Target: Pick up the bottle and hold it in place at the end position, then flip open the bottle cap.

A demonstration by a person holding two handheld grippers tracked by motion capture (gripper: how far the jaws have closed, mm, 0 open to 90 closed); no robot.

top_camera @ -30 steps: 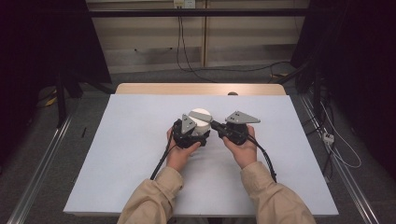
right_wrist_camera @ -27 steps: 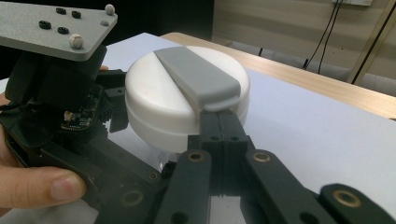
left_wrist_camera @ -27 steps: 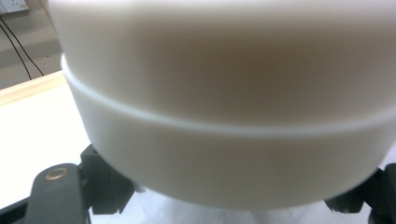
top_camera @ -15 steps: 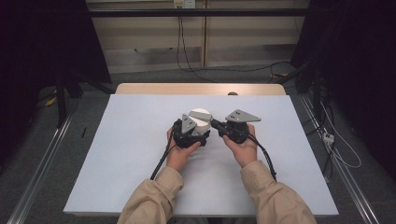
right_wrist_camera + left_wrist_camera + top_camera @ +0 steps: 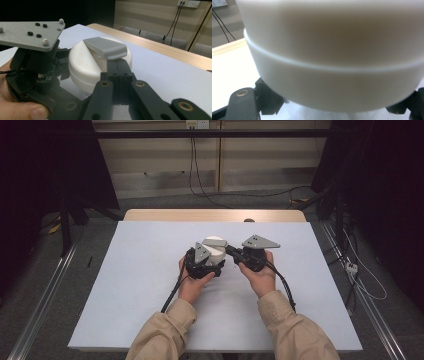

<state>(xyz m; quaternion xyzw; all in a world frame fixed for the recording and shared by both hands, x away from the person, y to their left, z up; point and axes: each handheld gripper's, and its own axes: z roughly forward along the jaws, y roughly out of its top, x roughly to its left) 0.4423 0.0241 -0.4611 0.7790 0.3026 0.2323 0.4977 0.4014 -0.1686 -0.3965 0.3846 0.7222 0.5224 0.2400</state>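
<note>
A white round container (image 5: 214,251) sits on the white table (image 5: 125,285), between the left gripper's jaws, which are closed against its sides. The left gripper (image 5: 204,261) blocks the container's near side in the high view. The right gripper (image 5: 234,252), jaws pressed together, comes in from the container's right and rests its grey tips (image 5: 106,48) on the lid. Up close in the left gripper view, the container's wall (image 5: 332,62) is blurred and hides the contact.
</note>
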